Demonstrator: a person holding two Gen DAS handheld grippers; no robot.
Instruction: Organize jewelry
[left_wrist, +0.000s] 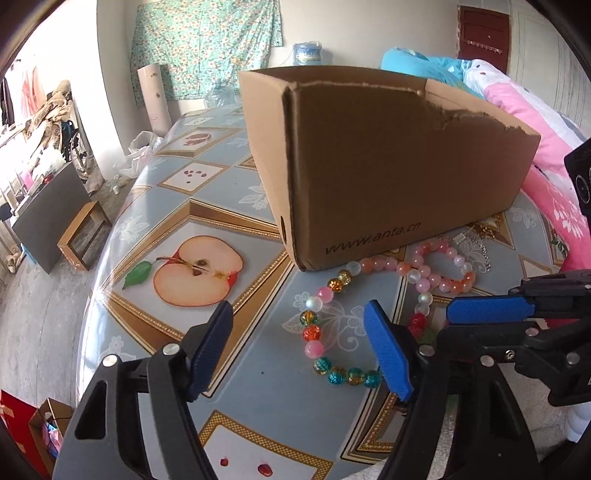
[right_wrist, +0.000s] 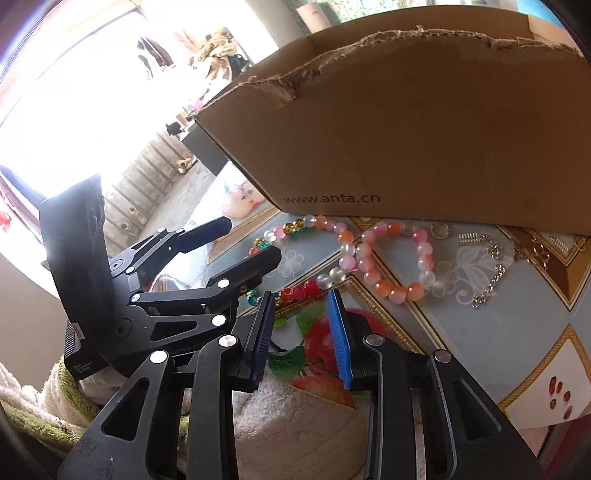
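Glossy pink-and-orange bead bracelet (right_wrist: 391, 258) beside multicoloured bead strand (left_wrist: 325, 332) on tablecloth (left_wrist: 258, 376)

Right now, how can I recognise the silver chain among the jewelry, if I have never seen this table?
Find the torn cardboard box printed with a web address, standing on the fruit-pattern tablecloth. In front of its printed wall lie two bead bracelets; look past the pink and orange bead bracelet, on the side away from the multicoloured bead bracelet. The silver chain is the only thin strand of metal links without beads.

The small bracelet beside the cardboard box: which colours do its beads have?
The small bracelet has pink, orange and milky white beads; the right wrist view shows it best.
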